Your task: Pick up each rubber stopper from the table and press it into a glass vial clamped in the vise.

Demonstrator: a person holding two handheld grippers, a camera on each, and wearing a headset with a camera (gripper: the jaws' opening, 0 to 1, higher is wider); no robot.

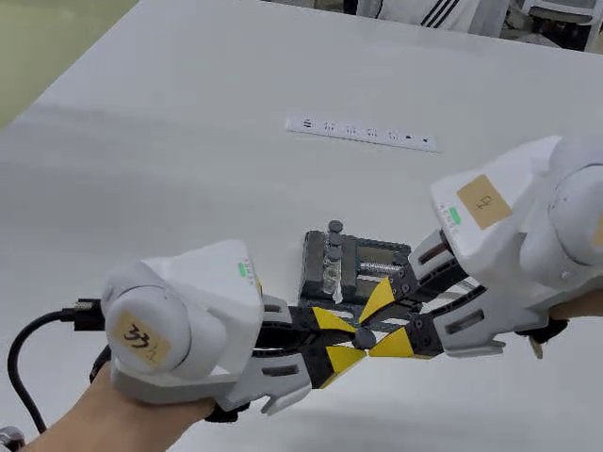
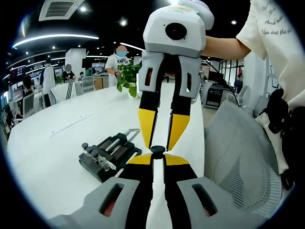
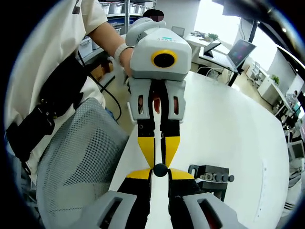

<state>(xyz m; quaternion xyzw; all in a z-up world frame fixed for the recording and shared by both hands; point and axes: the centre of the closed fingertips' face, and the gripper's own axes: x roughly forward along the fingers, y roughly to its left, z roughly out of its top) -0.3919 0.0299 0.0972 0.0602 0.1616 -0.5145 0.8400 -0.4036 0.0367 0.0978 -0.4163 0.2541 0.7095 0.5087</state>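
head view | stopper (image 1: 363,337) clear of table, tip to tip between left gripper (image 1: 355,339) and right gripper (image 1: 370,335) | both jaw pairs pinched on it | vise (image 1: 316,275) just beyond tips, vials (image 1: 331,279) upright | right gripper seemingly nearer

Vise (image 1: 356,266) on the table (image 1: 188,141), a row of vials (image 1: 332,275) clamped in it, and a power strip (image 1: 363,132) behind. In front of the vise, the left gripper (image 1: 344,339) and right gripper (image 1: 382,323) meet tip to tip, with a rubber stopper (image 1: 363,336) between them.
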